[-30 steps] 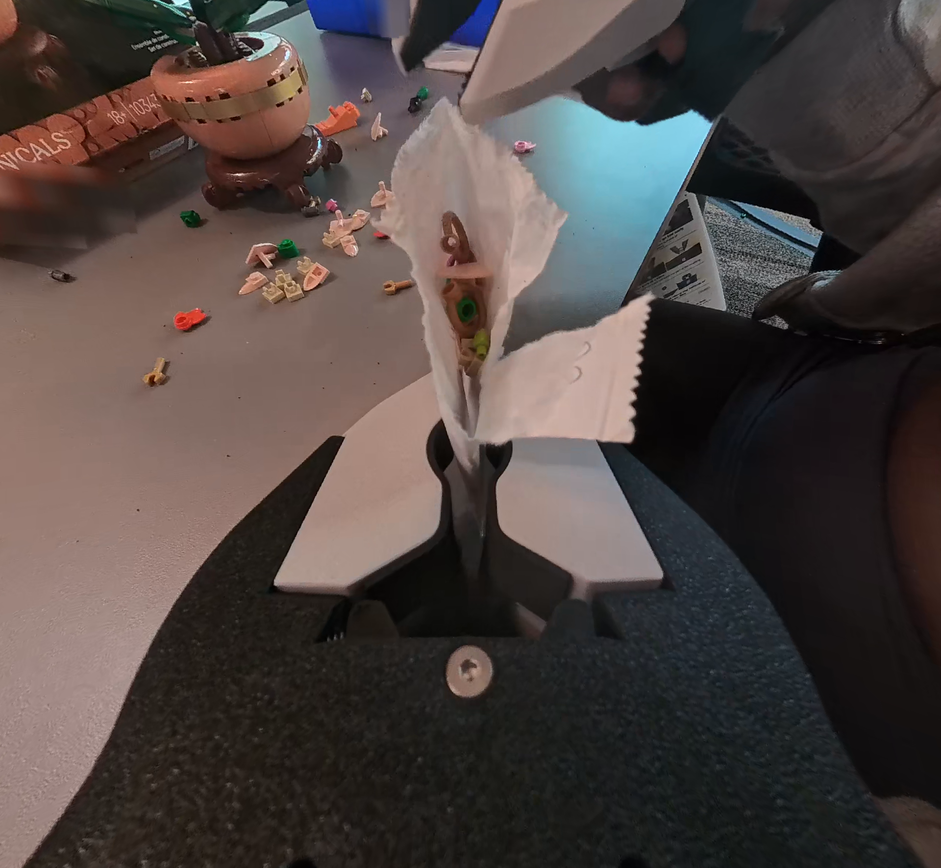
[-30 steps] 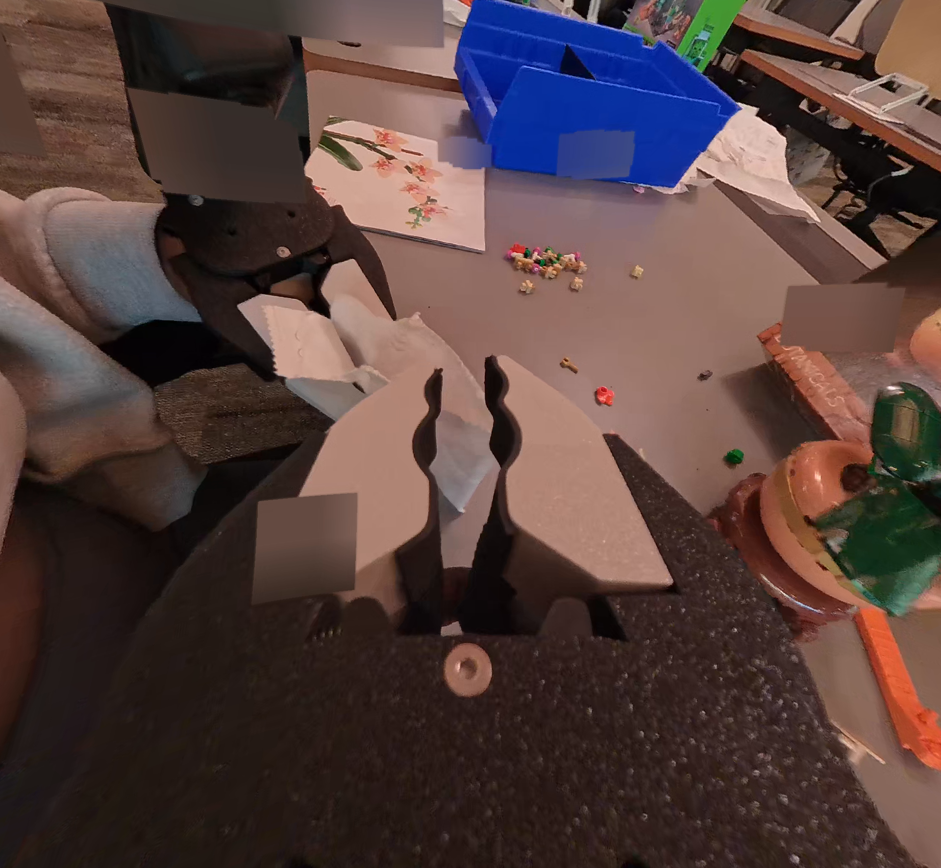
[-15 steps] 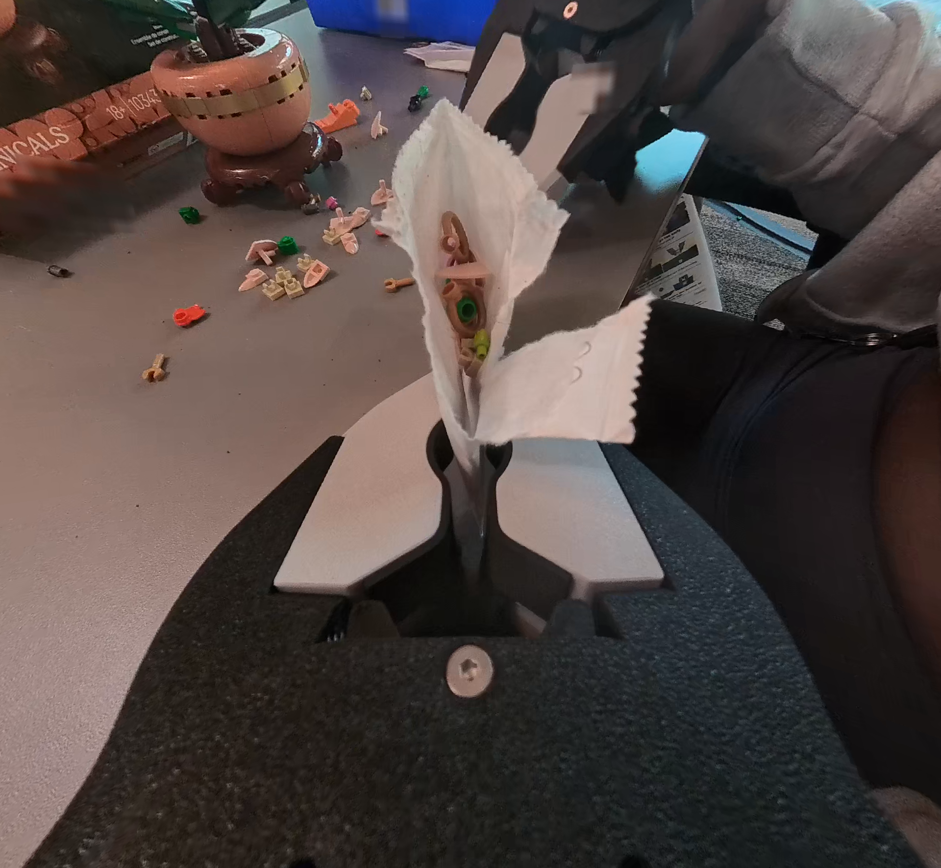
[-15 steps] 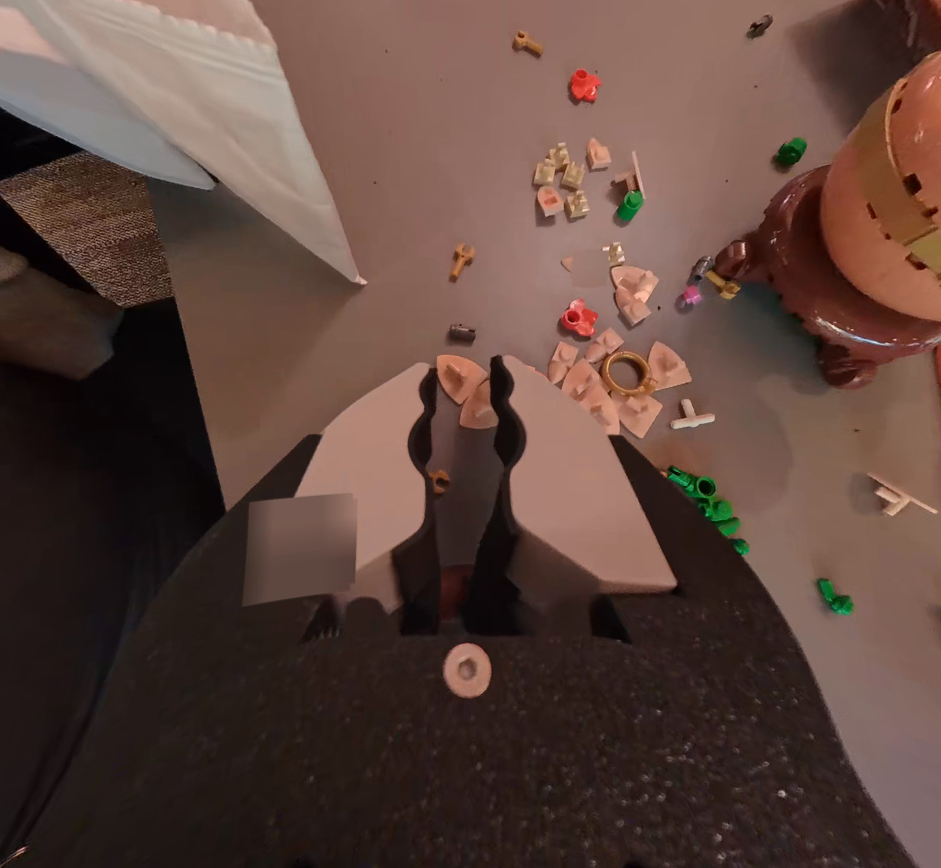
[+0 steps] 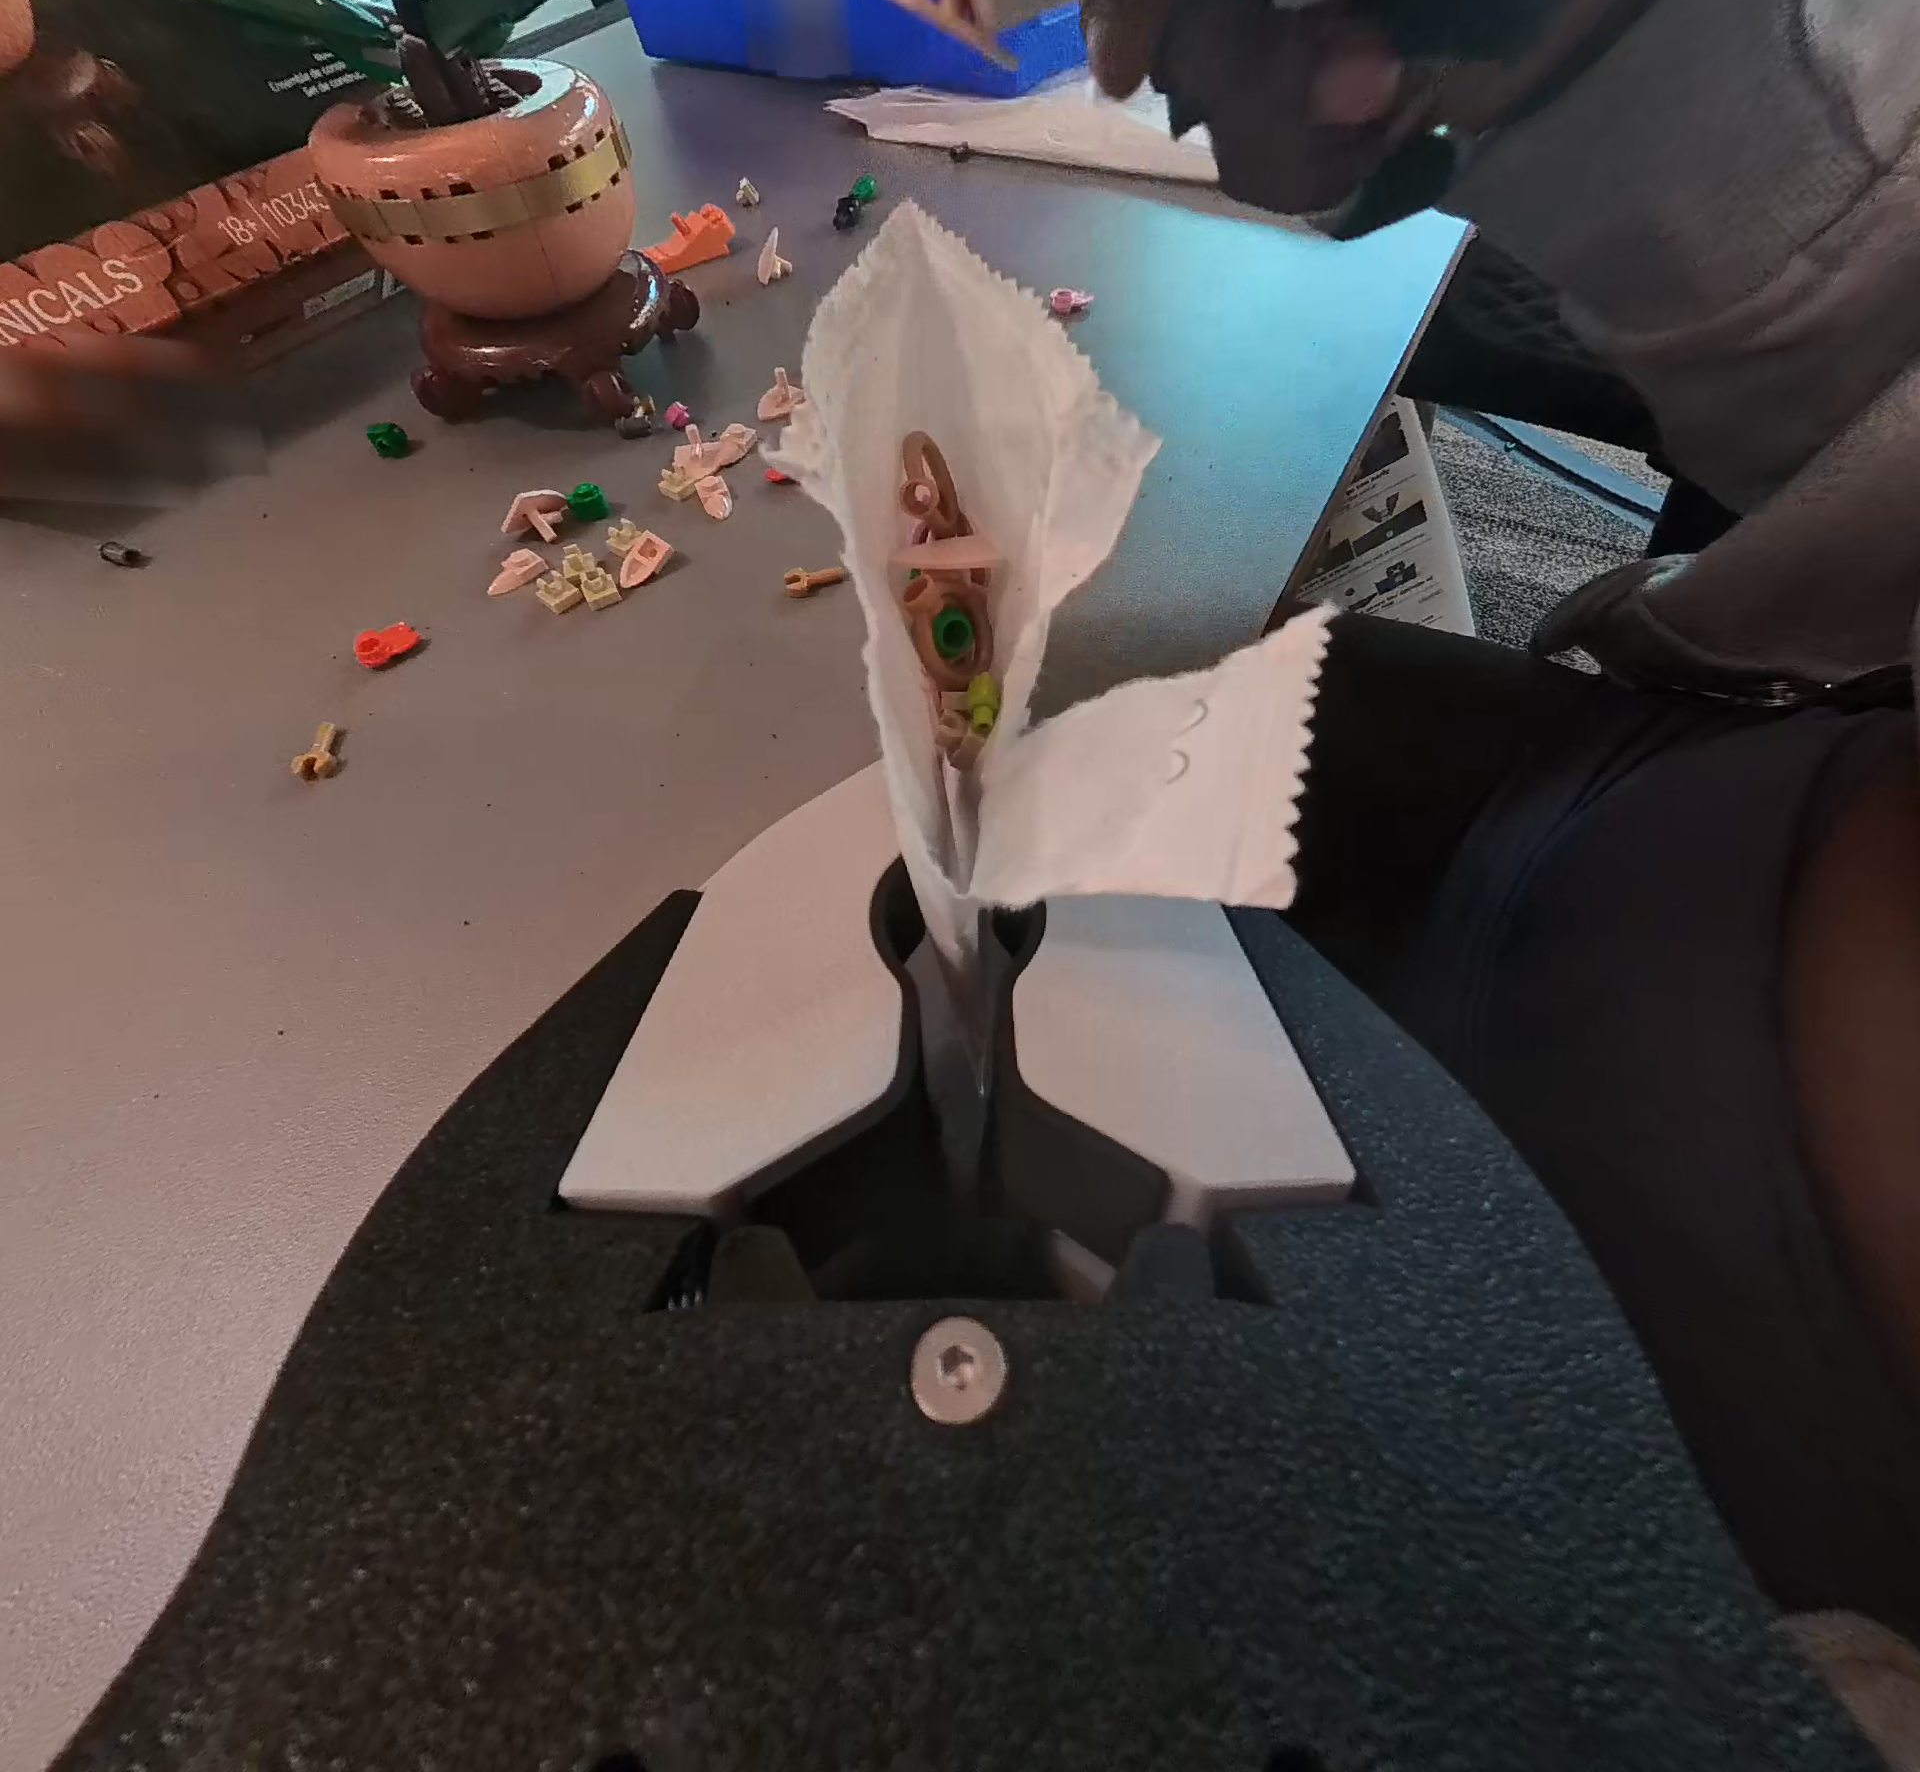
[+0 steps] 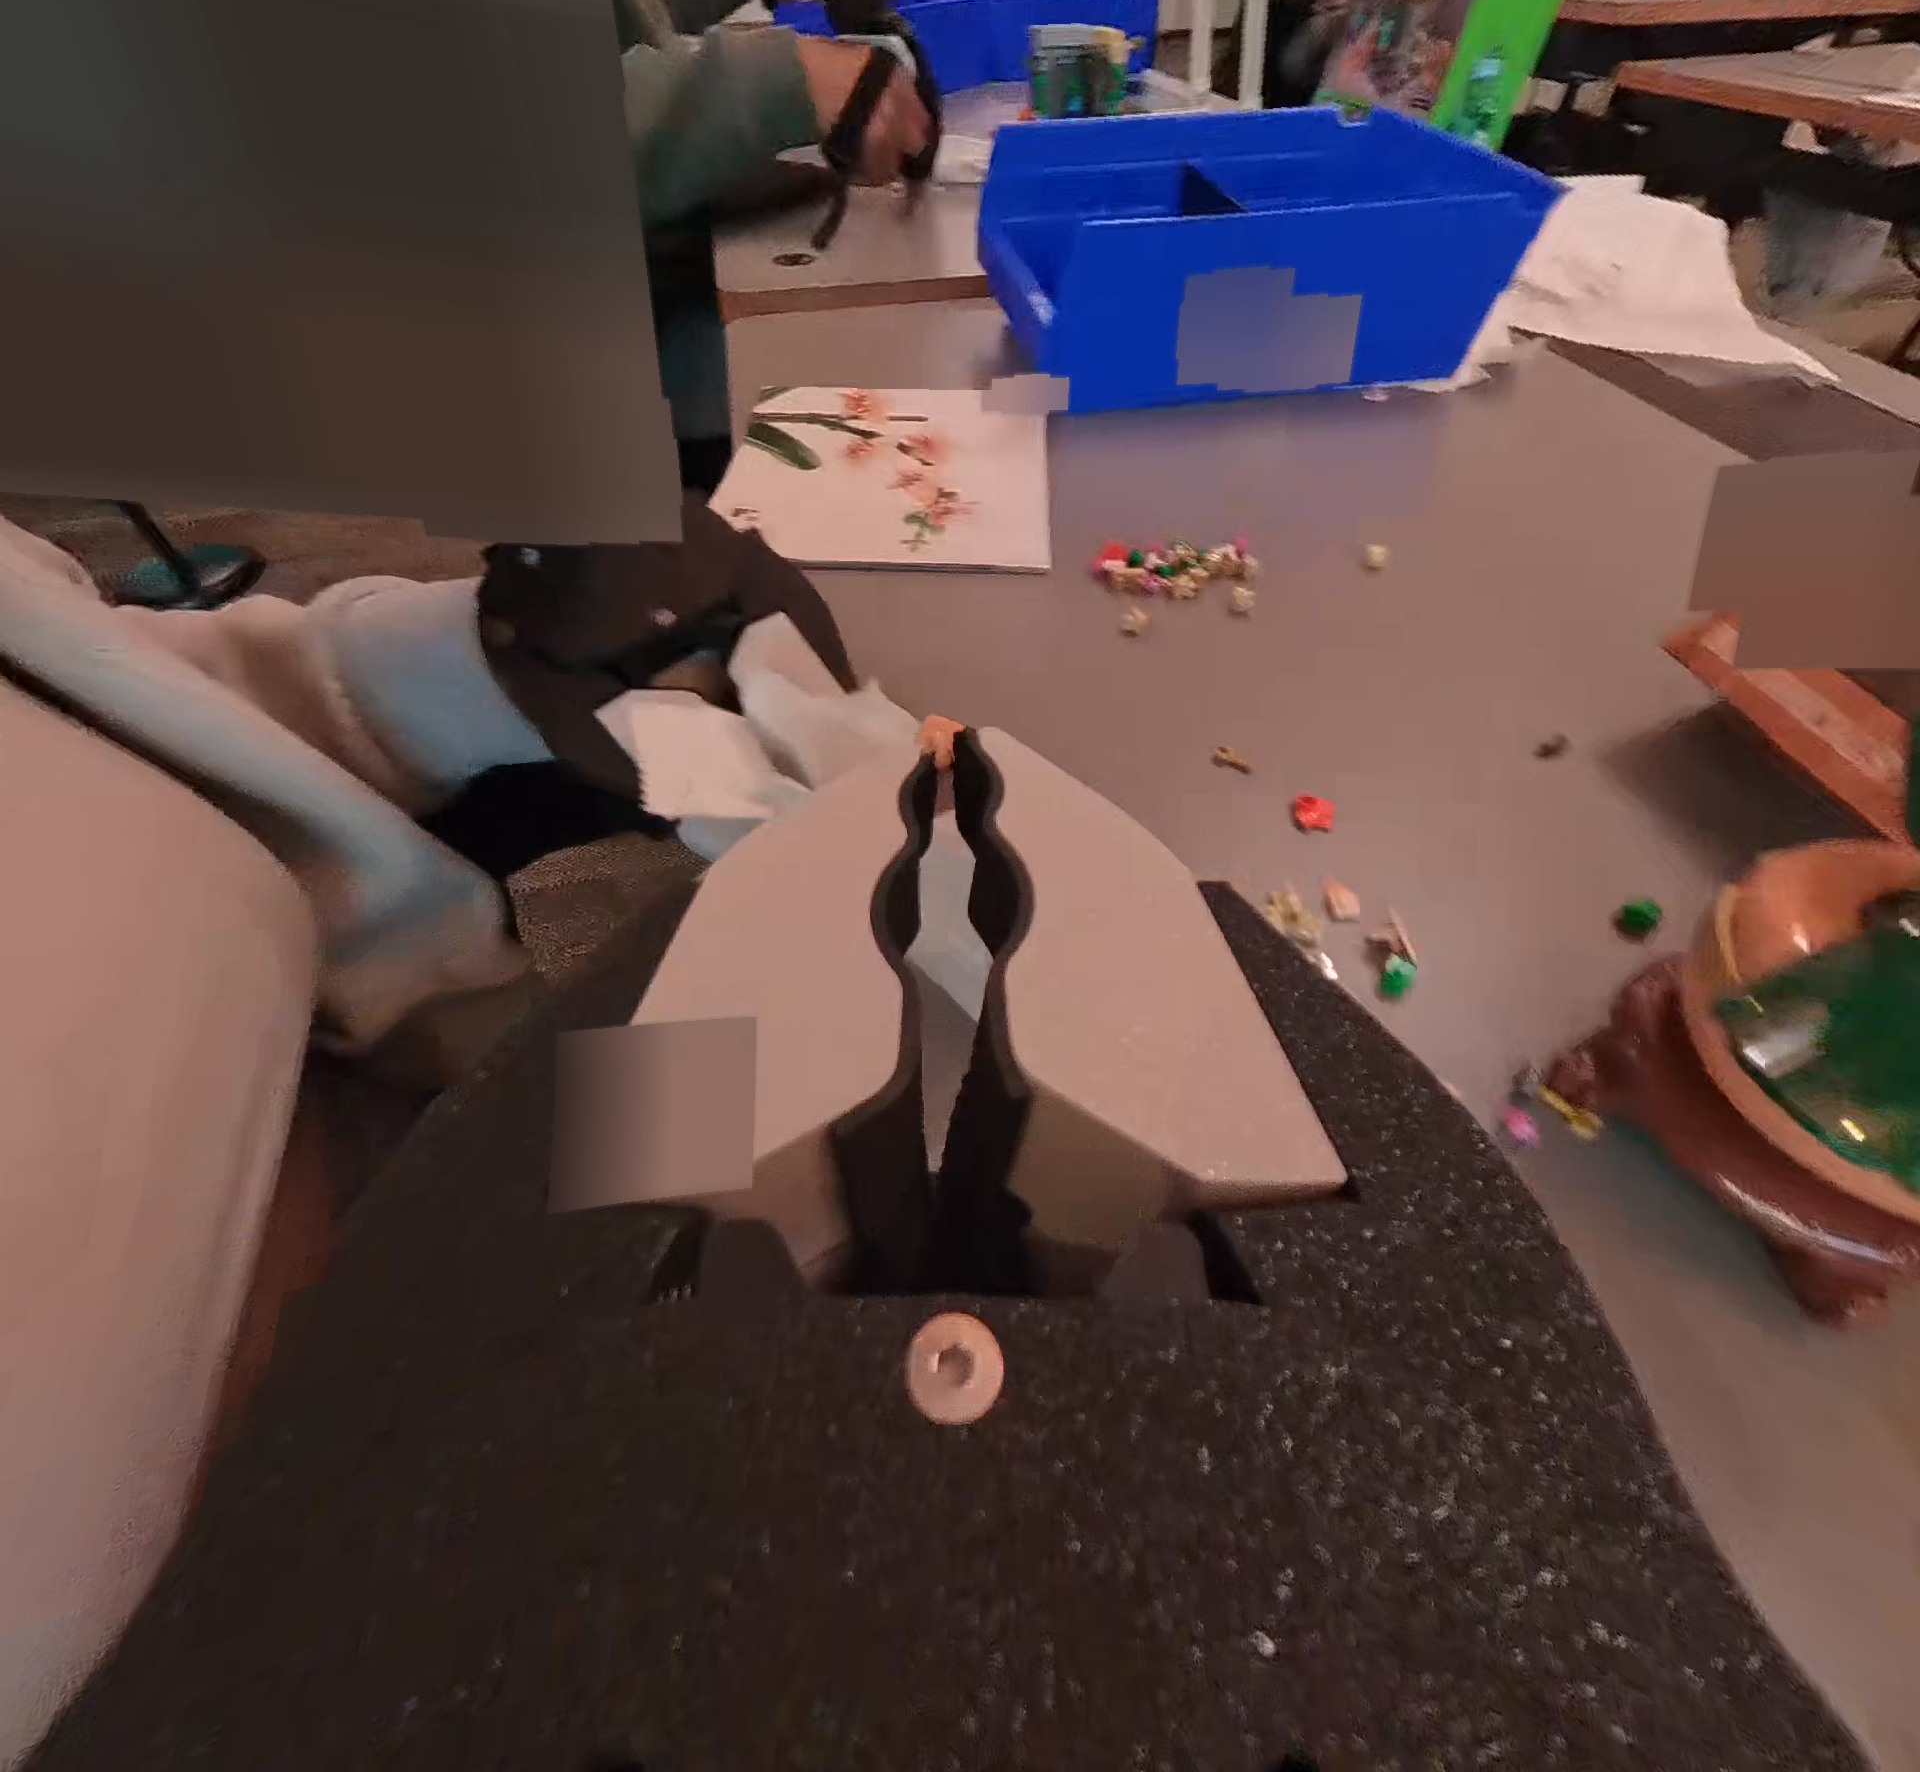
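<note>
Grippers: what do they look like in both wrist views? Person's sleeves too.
Both match: the left gripper and right gripper have pale grey, flat wedge-shaped fingers with black wavy inner pads, on a rough black speckled body carrying one silver hex screw. No cables visible. The person wears light grey knit sleeves.

Each camera is sitting just behind its own claw, looking forward along it. Both are facing across the table, sharing the brick-built pot, blue bin and scattered pieces.
</note>
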Tool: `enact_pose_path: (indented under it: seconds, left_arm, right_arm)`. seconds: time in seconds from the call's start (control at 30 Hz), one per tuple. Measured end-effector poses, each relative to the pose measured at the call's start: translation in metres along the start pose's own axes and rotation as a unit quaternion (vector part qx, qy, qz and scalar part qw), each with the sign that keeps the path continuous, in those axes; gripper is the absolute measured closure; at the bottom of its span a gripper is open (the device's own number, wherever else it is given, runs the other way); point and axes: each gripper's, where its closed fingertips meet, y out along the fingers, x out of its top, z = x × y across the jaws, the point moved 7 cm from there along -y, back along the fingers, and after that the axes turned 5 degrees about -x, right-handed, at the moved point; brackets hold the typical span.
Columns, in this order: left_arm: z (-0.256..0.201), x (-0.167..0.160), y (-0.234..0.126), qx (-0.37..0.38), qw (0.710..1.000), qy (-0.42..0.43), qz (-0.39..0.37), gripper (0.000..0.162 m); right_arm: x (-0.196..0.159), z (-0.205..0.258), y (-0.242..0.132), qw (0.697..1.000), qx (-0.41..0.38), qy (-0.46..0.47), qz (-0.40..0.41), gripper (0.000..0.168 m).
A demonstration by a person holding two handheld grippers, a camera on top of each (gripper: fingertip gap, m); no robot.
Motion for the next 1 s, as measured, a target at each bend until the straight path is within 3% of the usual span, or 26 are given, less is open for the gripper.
enact_pose_path:
  seconds: [0.2,0.3,0.4,0.57,0.83,0.9,1.0]
  left_arm:
    - [0.0,0.0,-0.001,0.002,1.0,0.003,0.0,0.155]
    - [0.0,0.0,-0.001,0.002,1.0,0.003,-0.001,0.155]
    - [0.0,0.0,-0.001,0.001,1.0,0.002,-0.002,0.155]
    - [-0.001,0.0,-0.001,0.001,1.0,0.001,-0.002,0.155]
    - [0.0,0.0,-0.001,0.001,1.0,-0.001,-0.001,0.155]
    - [0.0,0.0,-0.001,0.001,1.0,-0.001,-0.002,0.155]
    - [0.0,0.0,0.0,0.0,1.0,-0.001,-0.002,0.155]
  right_arm:
    - [-0.011,0.009,0.022,0.997,-0.009,-0.009,0.079,0.15]
    - [-0.008,0.006,0.016,0.997,-0.023,-0.015,0.068,0.144]
    - [-0.01,-0.012,-0.007,0.996,-0.063,-0.022,0.061,0.144]
    - [-0.072,-0.051,-0.033,0.963,-0.145,0.034,0.226,0.145]
    - [-0.089,-0.052,-0.024,0.961,-0.128,0.05,0.24,0.144]
    - [-0.089,-0.052,-0.023,0.962,-0.12,0.061,0.238,0.158]
    - [-0.09,-0.053,-0.023,0.963,-0.115,0.067,0.233,0.163]
